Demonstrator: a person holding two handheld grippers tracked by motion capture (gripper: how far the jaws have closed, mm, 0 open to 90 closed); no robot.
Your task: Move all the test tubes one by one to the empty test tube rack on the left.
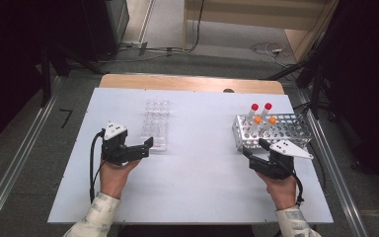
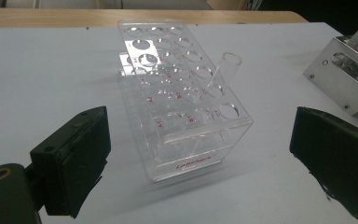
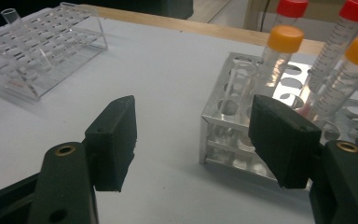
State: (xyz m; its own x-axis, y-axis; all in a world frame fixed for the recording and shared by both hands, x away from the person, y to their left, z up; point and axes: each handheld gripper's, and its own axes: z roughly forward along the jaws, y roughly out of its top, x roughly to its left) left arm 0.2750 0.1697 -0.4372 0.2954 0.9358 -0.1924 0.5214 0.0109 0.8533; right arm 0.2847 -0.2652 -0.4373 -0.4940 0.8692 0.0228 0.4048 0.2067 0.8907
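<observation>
The left gripper (image 1: 147, 146) has its jaws spread wide with nothing between them, and the clear plastic rack (image 2: 182, 88) sits on the white table (image 1: 202, 182) just ahead of its tips. A bare glass tube (image 2: 220, 74) leans in a hole on that rack's right side. The right gripper (image 1: 254, 148) is also spread and empty, its tips just short of the metal rack's (image 3: 242, 121) near corner. Beyond those jaws stand two orange-capped tubes (image 3: 279, 51) and two red-capped tubes (image 3: 345, 32).

high view looks down; gripper views sit low (sharing the clear rack (image 2: 182, 102)).
</observation>
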